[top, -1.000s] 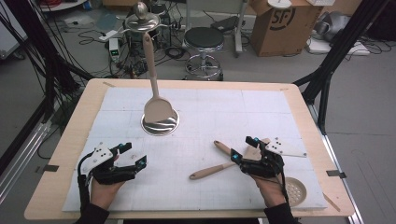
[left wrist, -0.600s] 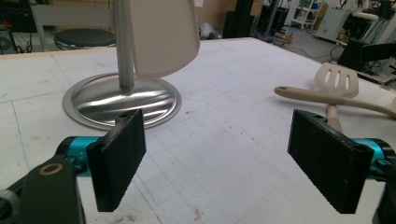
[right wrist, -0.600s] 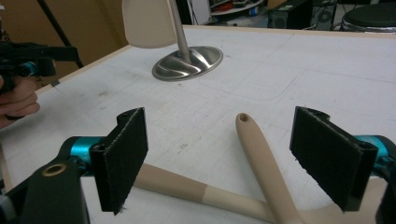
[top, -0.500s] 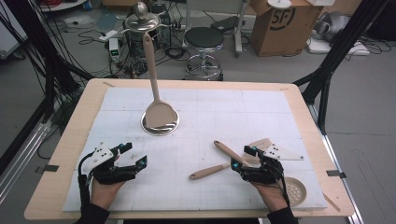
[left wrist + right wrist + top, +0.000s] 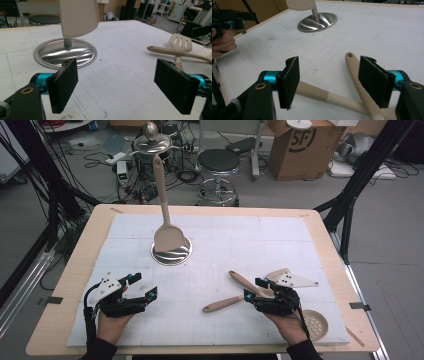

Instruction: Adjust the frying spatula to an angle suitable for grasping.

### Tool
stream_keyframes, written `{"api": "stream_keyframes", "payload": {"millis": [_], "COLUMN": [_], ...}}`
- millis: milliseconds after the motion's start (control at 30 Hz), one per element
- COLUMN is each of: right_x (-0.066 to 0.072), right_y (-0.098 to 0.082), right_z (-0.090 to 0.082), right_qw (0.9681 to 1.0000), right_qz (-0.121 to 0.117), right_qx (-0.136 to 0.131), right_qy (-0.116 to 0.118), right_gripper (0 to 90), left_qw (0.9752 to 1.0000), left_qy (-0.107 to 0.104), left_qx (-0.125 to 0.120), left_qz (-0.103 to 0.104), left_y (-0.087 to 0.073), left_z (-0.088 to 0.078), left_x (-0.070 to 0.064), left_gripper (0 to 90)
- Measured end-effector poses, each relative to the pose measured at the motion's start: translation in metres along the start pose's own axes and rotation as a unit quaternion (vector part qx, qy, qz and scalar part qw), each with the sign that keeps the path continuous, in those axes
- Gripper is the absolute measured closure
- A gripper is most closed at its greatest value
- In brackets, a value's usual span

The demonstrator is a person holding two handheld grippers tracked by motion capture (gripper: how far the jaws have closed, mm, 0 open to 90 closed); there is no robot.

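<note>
Two beige utensils lie crossed on the white mat [image 5: 300, 240] at the front right. One handle [image 5: 222, 304] points left, the other handle [image 5: 241, 280] points up-left. My right gripper [image 5: 253, 288] is open over their crossing and its jaws have just been closing. In the right gripper view [image 5: 329, 77] one handle [image 5: 352, 65] lies against the right jaw, while the other handle [image 5: 317, 93] passes under the left jaw. My left gripper [image 5: 144, 286] rests open at the front left with nothing between its pads [image 5: 117, 77]. It faces a slotted spatula head [image 5: 180, 42].
A steel stand base [image 5: 172, 254] sits mid-table, with a beige spatula [image 5: 167, 237] hanging upright over it. A round perforated disc [image 5: 316, 322] lies at the front right corner. A stool [image 5: 219, 162] and a cardboard box [image 5: 300, 145] stand beyond the far edge.
The right gripper's jaws have narrowed a little around the crossed handles. Both hands and the utensils stay where they were.
</note>
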State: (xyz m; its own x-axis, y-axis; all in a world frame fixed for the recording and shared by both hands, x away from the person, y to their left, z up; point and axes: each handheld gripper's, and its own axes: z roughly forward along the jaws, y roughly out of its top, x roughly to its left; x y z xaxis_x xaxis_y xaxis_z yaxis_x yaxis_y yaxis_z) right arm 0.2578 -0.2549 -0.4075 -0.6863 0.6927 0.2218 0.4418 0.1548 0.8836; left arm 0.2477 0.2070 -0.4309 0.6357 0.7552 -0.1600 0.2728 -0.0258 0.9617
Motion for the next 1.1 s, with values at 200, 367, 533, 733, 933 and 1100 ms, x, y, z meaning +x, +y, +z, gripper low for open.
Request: {"api": "stream_keyframes", "payload": {"millis": [200, 367, 533, 733, 933, 1100], "right_x": [0.001, 0.001, 0.000, 0.003, 0.008, 0.007], "right_y": [0.002, 0.005, 0.006, 0.008, 0.009, 0.008], "right_z": [0.006, 0.009, 0.010, 0.018, 0.030, 0.032], "right_qw": [0.9998, 0.9995, 0.9994, 0.9989, 0.9969, 0.9959], "right_qz": [-0.001, 0.001, 0.002, 0.003, -0.004, 0.000], "right_qx": [0.020, 0.030, 0.033, 0.041, 0.065, 0.073], "right_qy": [0.001, 0.005, 0.008, 0.022, 0.046, 0.053], "right_gripper": [43.3, 47.7, 54.6, 68.0, 81.1, 87.9], "left_qw": [1.0000, 1.0000, 1.0000, 1.0000, 1.0000, 1.0000], "left_qy": [0.001, 0.001, 0.000, 0.000, 0.000, -0.001], "left_qx": [-0.001, -0.001, -0.001, -0.001, -0.001, 0.000], "left_qz": [0.000, 0.001, 0.001, 0.001, 0.001, 0.002], "left_y": [0.000, 0.000, 0.000, 0.000, 0.000, 0.000], "left_z": [0.000, 0.000, 0.000, 0.000, 0.000, 0.000], "left_x": [0.000, 0.000, -0.001, -0.001, -0.001, -0.001], "left_gripper": [19.8, 19.8, 19.8, 19.9, 19.9, 19.9]}}
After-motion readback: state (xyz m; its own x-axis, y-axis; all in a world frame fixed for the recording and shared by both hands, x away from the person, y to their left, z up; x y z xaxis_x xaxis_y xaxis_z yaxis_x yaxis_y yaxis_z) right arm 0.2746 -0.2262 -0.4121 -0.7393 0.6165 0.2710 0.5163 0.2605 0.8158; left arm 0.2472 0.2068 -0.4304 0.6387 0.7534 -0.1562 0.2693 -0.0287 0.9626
